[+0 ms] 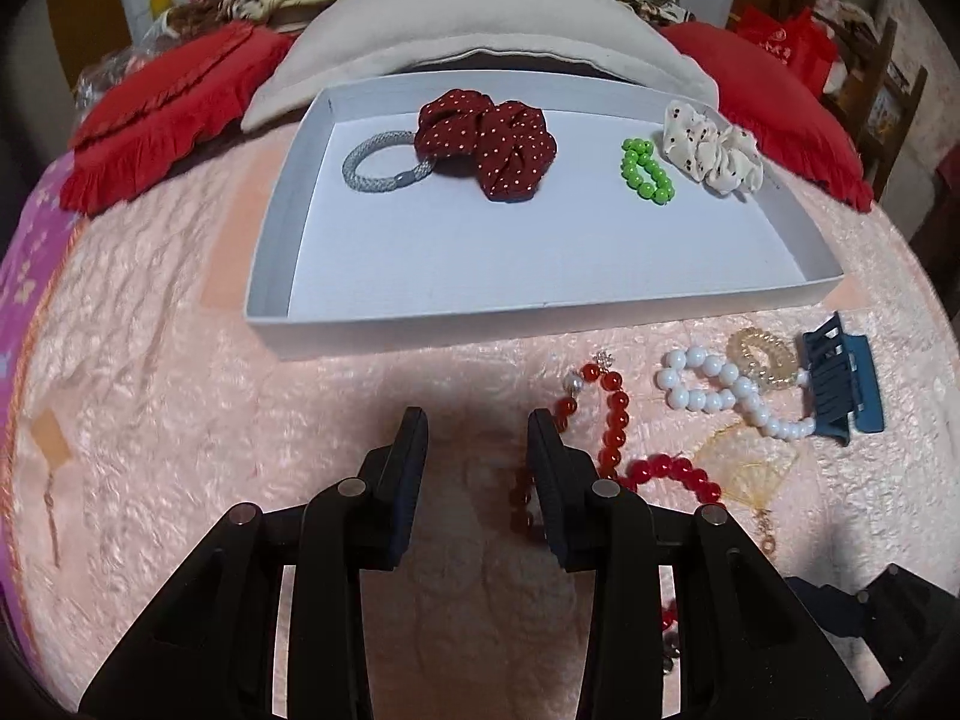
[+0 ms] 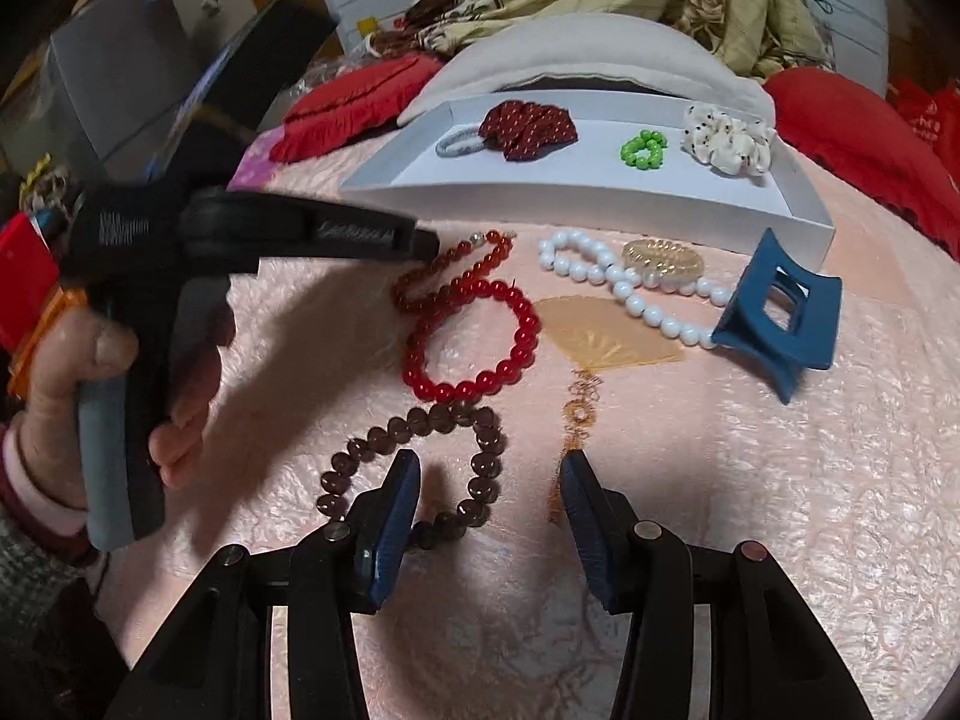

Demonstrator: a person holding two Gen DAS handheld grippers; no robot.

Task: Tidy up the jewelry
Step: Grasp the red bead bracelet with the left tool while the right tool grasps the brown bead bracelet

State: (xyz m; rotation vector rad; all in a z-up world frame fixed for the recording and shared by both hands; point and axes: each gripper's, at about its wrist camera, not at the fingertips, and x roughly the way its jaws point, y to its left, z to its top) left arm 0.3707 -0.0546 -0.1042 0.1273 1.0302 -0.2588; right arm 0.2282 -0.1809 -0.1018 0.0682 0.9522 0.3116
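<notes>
Left wrist view shows the left tool (image 1: 477, 429) hanging open and empty over the pink bedspread (image 1: 180, 420), its right finger just beside the red bead necklace (image 1: 618, 420). Beyond it the white tray (image 1: 540, 318) holds a grey hair tie (image 1: 375, 162), maroon scrunchie (image 1: 489, 141), green bead ring (image 1: 645, 171) and cream scrunchie (image 1: 714, 150). Right wrist view: the right tool (image 2: 489, 477) is open, empty, near the brown bead bracelet (image 2: 480, 450); farther right lie white beads (image 2: 630, 294) and a blue claw clip (image 2: 780, 318).

Both wrist views low, facing tray (image 1: 774, 294).
</notes>
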